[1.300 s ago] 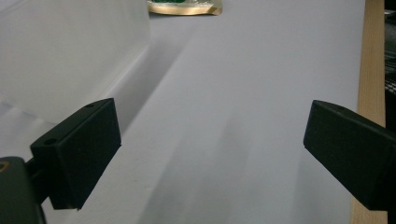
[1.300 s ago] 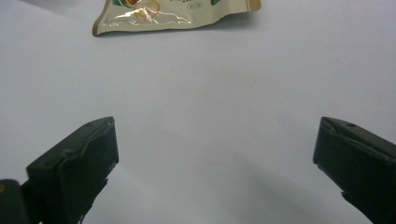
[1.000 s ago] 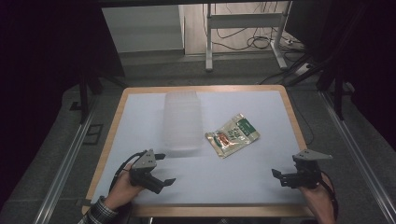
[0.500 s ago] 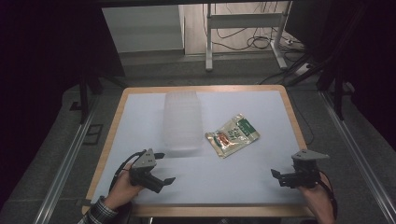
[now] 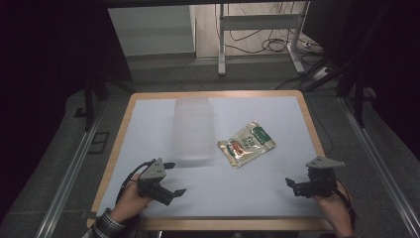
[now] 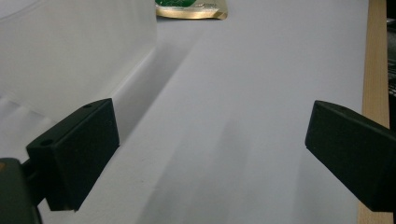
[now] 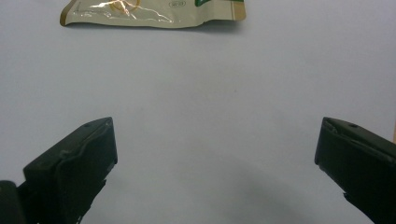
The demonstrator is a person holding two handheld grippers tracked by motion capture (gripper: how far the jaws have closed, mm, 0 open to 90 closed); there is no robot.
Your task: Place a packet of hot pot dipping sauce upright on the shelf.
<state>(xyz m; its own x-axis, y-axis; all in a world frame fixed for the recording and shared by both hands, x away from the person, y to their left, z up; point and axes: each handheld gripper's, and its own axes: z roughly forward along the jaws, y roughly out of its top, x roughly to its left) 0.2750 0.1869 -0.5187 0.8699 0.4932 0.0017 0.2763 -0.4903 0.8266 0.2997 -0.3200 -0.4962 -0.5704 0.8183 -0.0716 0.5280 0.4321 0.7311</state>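
White worktop with a pale wooden rim (image 5: 126,129), two things on it. Translucent frosted plastic container, rectangular (image 5: 193,128), sits left of centre, long side running near-to-far. Flat gold-and-green foil snack pouch with a clear window (image 5: 247,144) lies just right of the container's near end, apart from it, turned at an angle.

Left gripper (image 5: 171,194) is at the near-left of the worktop, held in the person's left hand (image 5: 130,201), plaid cuff visible at the bottom edge. It points right and slightly near. Fingers spread wide, nothing between them. In the left gripper view the container wall (image 6: 70,60) rises just beyond the left finger (image 6: 77,151); the pouch's edge (image 6: 196,9) shows at the top, wooden rim (image 6: 376,70) along the right side.

Right gripper (image 5: 293,186) is at the near-right, held in the right hand (image 5: 334,208), grey three-cornered plate (image 5: 324,162) on top, pointing left. Fingers spread wide, empty. The right gripper view has bare white worktop between the fingers (image 7: 74,172) and the pouch (image 7: 154,11) lying flat well ahead, across the top edge.

Both grippers are well apart from the pouch; the left one is near the container's near end. Can't tell whether it touches.
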